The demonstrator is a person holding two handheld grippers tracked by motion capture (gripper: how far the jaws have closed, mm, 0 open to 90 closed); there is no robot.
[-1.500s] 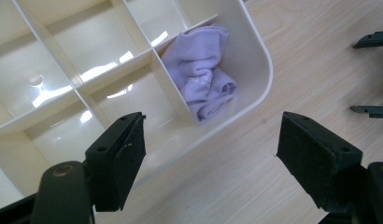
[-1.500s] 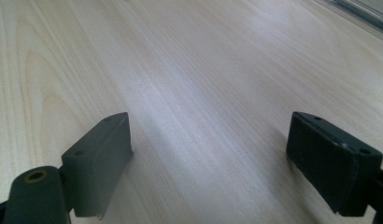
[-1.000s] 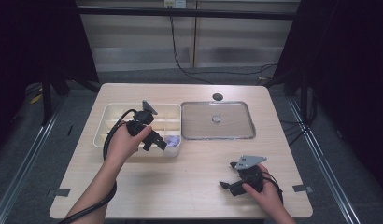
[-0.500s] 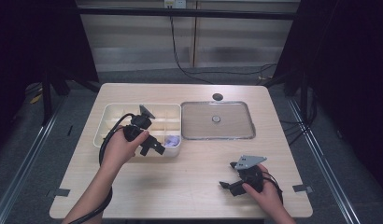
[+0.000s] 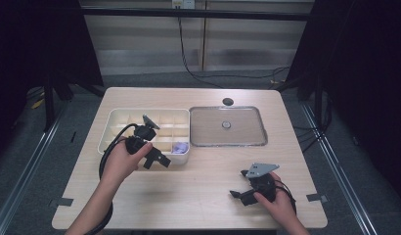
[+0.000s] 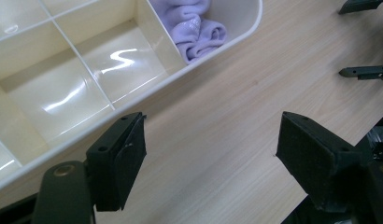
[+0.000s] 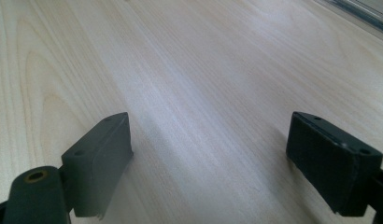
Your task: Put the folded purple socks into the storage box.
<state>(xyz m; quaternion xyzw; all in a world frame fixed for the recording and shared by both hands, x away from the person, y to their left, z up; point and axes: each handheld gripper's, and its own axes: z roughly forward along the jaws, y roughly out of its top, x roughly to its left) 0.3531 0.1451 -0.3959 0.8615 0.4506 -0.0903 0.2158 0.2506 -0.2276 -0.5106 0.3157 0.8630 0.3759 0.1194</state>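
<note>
A cream compartment box (image 5: 164, 111) sits left of centre on the wooden table. A crumpled lilac cloth (image 5: 180, 147) lies in its near right compartment. My left gripper (image 5: 157, 160) hovers open over the table just in front of the box's near wall, nothing between its jaws. In the left gripper view the lilac cloth (image 6: 196, 25) lies beyond the box rim (image 6: 133, 100), and my left gripper (image 6: 213, 158) spans bare wood. My right gripper (image 5: 240, 188) rests open at the table's near right. In the right gripper view, my right gripper (image 7: 210, 158) holds nothing.
A shallow metal tray (image 5: 242, 132) stands right of the box with a small round object (image 5: 226, 124) in it. A dark round disc (image 5: 228, 102) lies behind the tray. The tray's edge (image 7: 362, 14) shows in the right gripper view. Bare wood separates the two grippers.
My left gripper has drawn back from over the cloth's compartment to the table in front of the box, open; the cloth stays in the box. The right gripper has not moved.
</note>
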